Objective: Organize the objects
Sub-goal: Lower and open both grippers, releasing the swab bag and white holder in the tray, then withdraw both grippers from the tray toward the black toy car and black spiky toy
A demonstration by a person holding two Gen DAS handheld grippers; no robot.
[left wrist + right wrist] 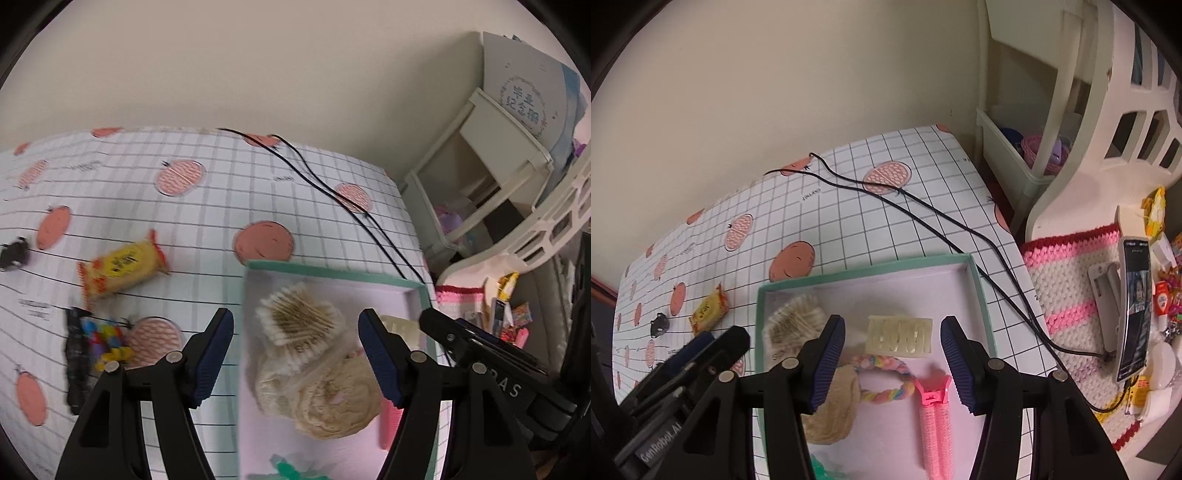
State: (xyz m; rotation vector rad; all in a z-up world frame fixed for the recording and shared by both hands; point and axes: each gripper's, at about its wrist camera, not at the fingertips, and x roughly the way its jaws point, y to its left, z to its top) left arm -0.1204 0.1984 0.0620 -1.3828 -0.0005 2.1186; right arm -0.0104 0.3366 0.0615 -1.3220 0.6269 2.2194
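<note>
Seemingly with both the left gripper [295, 354] and right gripper [892, 360] released and empty above the tray [979, 280], the left should swing left, straddle the yellow snack packet [122, 267] on the bench [229, 192], and clench gently.

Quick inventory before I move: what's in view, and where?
tray: 1, teal rim, on the tablecloth
cotton swabs: 1 bundle, white, in tray
claw clip: 1, cream, in tray
hair tie: 1, pastel braid, in tray
roller clip: 1, pink, in tray
snack packet: 1, yellow, on cloth left of tray
cable: black, across cloth
phone: 1, on knitted mat
left gripper: open, above tray
right gripper: open, above tray
</note>
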